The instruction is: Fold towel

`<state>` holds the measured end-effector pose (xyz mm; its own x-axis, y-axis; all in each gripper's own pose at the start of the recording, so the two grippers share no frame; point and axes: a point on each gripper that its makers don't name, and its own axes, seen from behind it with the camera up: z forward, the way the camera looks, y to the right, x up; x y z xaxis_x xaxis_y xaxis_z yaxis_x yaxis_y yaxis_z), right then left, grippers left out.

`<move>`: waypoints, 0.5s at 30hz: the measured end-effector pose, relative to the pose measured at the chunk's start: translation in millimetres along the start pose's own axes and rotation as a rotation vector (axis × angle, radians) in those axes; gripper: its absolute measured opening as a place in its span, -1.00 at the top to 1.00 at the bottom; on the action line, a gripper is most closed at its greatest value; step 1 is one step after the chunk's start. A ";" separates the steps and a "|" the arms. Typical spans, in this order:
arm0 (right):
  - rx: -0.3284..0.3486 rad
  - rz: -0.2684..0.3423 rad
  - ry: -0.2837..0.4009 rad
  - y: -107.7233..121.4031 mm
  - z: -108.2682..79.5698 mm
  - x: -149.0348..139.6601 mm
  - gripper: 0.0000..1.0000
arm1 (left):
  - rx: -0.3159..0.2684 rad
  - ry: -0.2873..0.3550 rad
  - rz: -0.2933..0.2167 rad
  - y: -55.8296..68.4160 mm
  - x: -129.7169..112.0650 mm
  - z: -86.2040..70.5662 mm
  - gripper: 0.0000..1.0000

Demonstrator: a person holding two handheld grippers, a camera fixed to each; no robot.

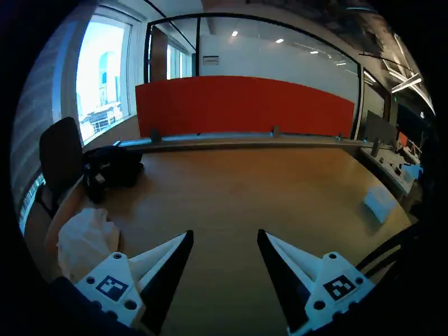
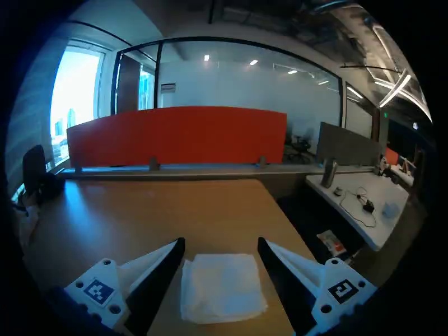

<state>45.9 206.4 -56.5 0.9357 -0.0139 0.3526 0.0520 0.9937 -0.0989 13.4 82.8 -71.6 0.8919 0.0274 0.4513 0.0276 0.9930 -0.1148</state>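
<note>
A white towel (image 2: 223, 287) lies folded into a neat square on the wooden table (image 2: 168, 218), near its right edge. My right gripper (image 2: 221, 242) stands open just above it, the towel lying between and below the two fingers without touching them. In the left gripper view the same folded towel (image 1: 381, 203) shows small at the table's far right edge. My left gripper (image 1: 225, 234) hangs open over bare wood (image 1: 235, 190) with nothing between its fingers. A crumpled white cloth (image 1: 85, 239) lies at the table's left, beside the left finger (image 1: 162, 263).
A red divider panel (image 1: 246, 106) runs along the table's far edge. A black bag (image 1: 112, 168) and a dark chair (image 1: 60, 151) sit at the far left by the window. To the right, across a gap, stands a white desk (image 2: 364, 207) with a bottle and cables.
</note>
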 end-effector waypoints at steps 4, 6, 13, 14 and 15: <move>0.004 -0.004 0.007 -2.9 -1.1 3.3 -1.00 | 0.031 0.070 -0.013 -9.5 24.6 1.6 -0.69; 0.009 -0.005 0.009 -4.6 -1.5 4.5 -1.00 | 0.042 0.101 -0.020 -12.8 36.2 1.9 -0.68; 0.018 0.012 0.020 -7.9 -2.2 10.4 -1.00 | 0.078 0.201 -0.024 -28.2 69.2 -0.3 -0.69; 0.021 0.015 0.023 -8.7 -2.5 11.5 -1.00 | 0.083 0.210 -0.025 -30.4 72.1 -0.3 -0.69; 0.023 0.017 0.026 -9.4 -2.6 12.9 -1.00 | 0.088 0.219 -0.026 -32.5 75.1 -0.4 -0.69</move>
<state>58.4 196.6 -53.4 0.9451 0.0005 0.3267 0.0282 0.9961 -0.0832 79.7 52.6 -34.3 0.9683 -0.0144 0.2494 0.0211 0.9995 -0.0241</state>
